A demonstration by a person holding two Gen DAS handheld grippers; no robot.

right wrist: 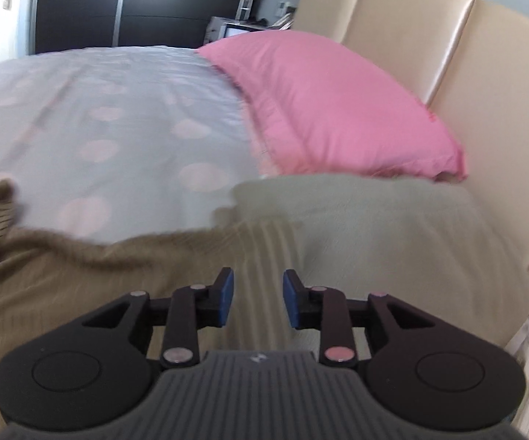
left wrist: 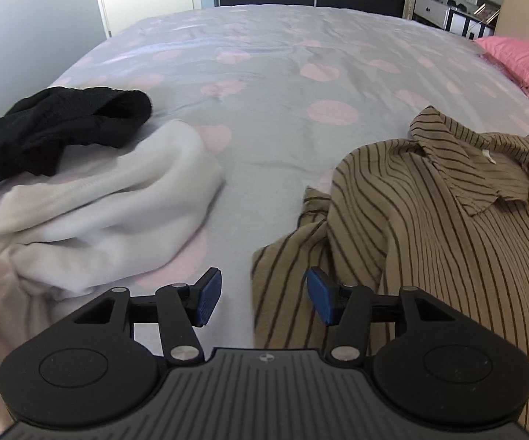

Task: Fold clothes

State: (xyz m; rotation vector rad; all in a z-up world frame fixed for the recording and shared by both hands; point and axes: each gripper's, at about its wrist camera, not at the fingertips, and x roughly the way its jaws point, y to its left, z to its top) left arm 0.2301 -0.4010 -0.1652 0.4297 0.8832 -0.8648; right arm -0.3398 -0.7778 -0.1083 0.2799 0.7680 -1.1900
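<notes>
Striped shirt [left wrist: 429, 227] lies spread on the bed [left wrist: 272, 84], collar toward the pink pillow [right wrist: 330, 106]. Left gripper [left wrist: 264, 299] hovers at the shirt's sleeve edge, jaws wide, holding nothing. Right gripper [right wrist: 258, 299] is above the shirt's far side, jaws moderately parted, empty. White garment [left wrist: 99, 216] and black garment [left wrist: 59, 128] lie left of the shirt.

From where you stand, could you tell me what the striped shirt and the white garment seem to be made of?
Striped shirt: thin woven cloth, probably cotton or a blend, matte; it creases sharply and its collar holds shape.
White garment: soft fleece or plush knit, seemingly; fuzzy surface, thick rounded folds.
</notes>
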